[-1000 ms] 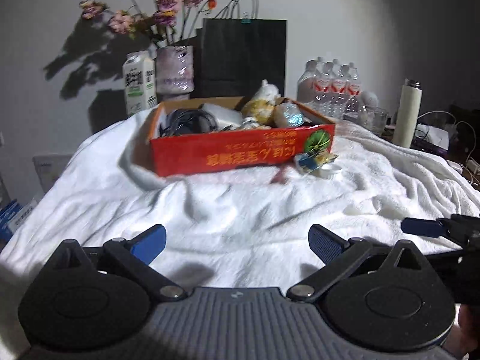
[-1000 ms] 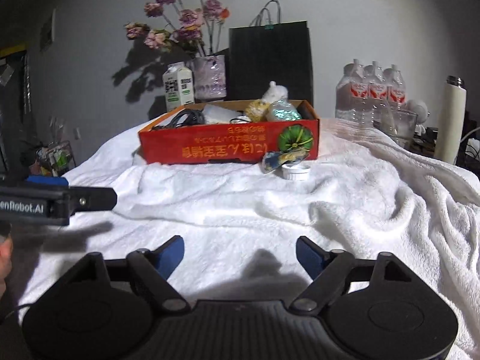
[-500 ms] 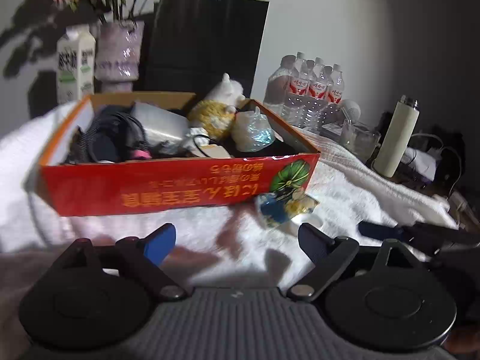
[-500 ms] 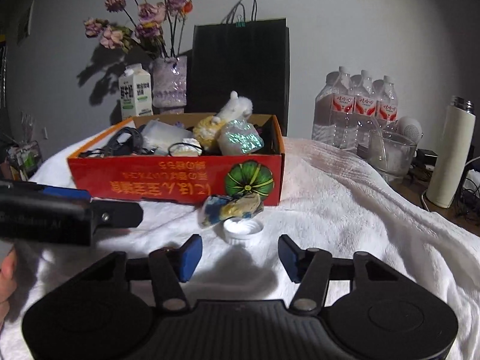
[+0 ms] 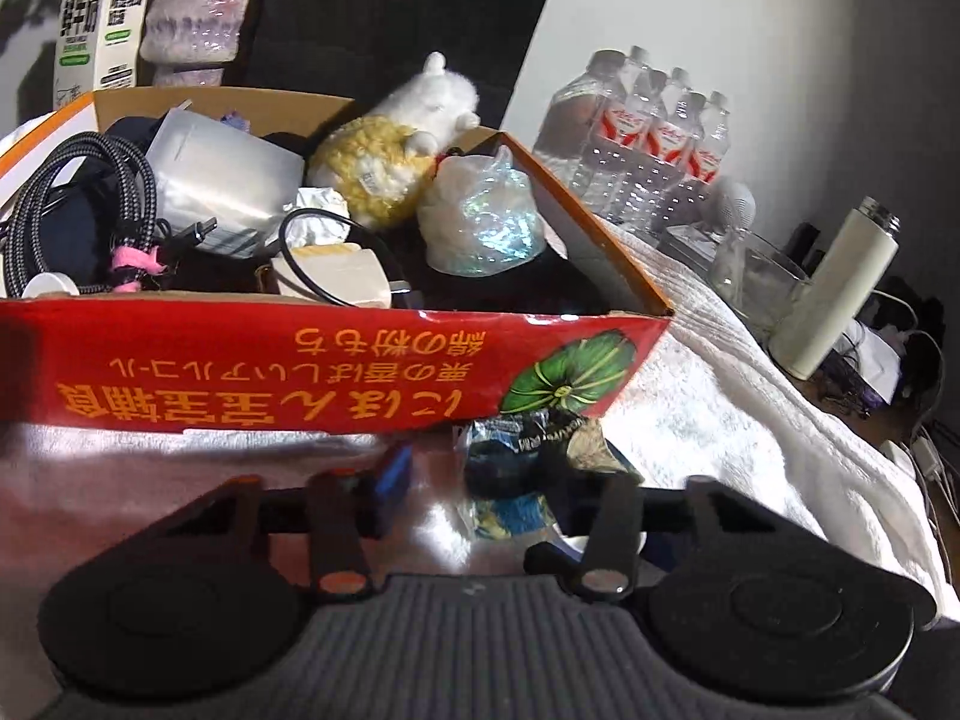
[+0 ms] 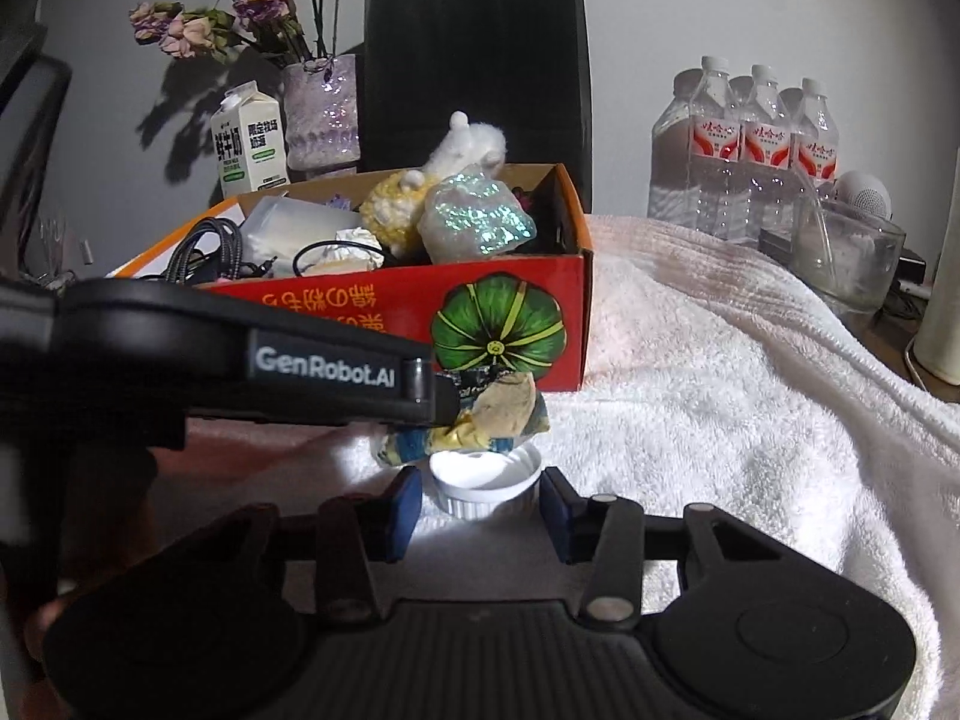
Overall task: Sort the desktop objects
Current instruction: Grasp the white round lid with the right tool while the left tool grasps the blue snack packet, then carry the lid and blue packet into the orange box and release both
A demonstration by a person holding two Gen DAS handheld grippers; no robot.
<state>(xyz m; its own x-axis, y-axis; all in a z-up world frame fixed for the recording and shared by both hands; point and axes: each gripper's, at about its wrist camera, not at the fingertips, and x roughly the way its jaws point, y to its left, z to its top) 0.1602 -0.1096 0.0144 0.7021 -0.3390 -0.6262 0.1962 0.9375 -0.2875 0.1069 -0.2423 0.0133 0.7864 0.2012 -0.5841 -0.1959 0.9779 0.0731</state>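
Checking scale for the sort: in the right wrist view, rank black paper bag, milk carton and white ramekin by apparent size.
1. black paper bag
2. milk carton
3. white ramekin; close to the carton and much nearer the camera, so that order is unsure.

A lived-in home room: a white towel (image 6: 690,420) covers the table, a vase of dried flowers (image 6: 321,114) and a milk carton (image 6: 249,141) stand at its far edge against a plain wall, beside a pack of water bottles (image 6: 744,150).
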